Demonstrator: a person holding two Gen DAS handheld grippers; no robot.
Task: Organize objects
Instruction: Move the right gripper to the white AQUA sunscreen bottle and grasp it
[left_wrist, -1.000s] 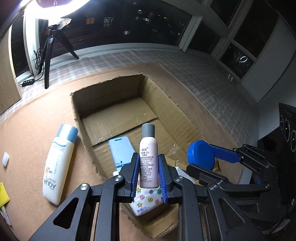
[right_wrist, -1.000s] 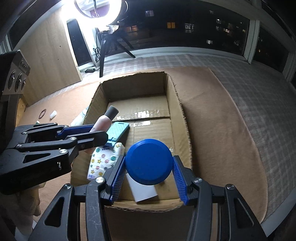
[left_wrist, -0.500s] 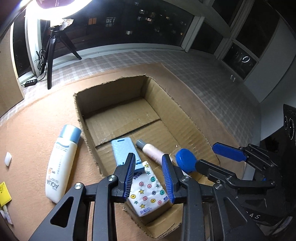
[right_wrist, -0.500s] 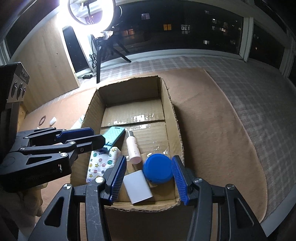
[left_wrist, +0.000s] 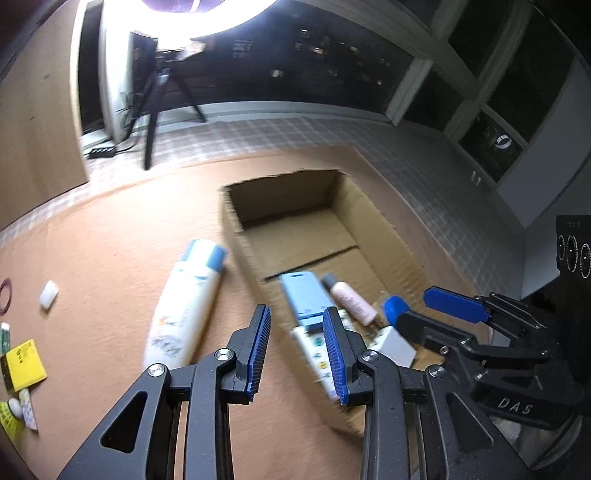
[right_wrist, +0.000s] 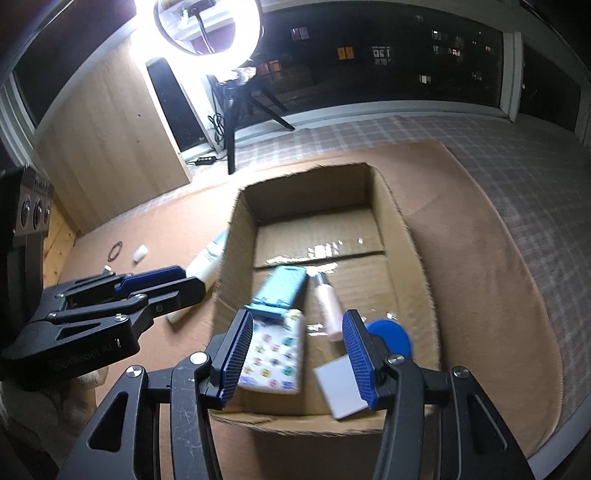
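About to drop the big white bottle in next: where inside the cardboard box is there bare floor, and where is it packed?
The far half of the cardboard box, beyond the flap seam up to the back wall, is bare. The near half is crowded: blue case, pink bottle, star-print packet, blue lid and white card. The big white bottle lies outside, left of the box.

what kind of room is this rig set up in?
Likely a home room or enclosed balcony at night, staged for filming: dark windows showing lit buildings, a ring light on a tripod, a cardboard box on carpet.
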